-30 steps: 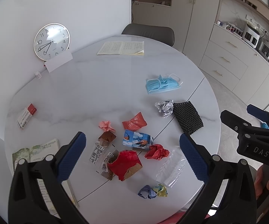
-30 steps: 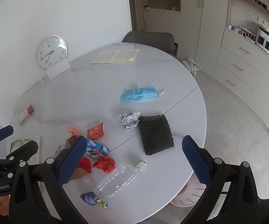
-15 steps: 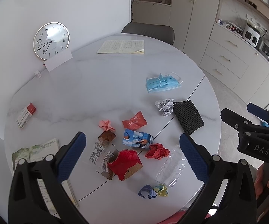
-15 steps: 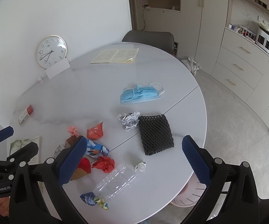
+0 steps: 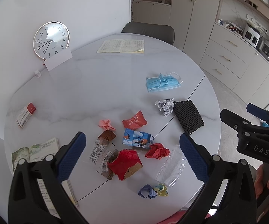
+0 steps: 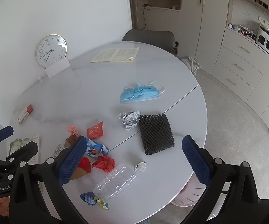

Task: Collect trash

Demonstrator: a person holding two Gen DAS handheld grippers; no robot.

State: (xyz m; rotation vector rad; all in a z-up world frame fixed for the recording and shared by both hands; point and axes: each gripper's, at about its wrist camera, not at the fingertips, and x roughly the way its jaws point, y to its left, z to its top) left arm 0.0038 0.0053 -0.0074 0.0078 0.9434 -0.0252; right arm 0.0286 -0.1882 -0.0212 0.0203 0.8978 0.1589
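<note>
Both grippers, left gripper [image 5: 132, 156] and right gripper [image 6: 134, 157], hover spread wide over the crushed bottle [image 6: 115, 181], holding nothing.

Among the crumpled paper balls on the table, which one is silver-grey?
The crumpled foil-like ball, touching the black mesh sleeve near the blue mask. The other balls are red, pink, blue and yellow.

You see a white wall [image 6: 78, 9], a grey chair [image 6: 149, 36], beige cupboards [image 6: 242, 61] and a pale stone floor [image 6: 233, 115].
</note>
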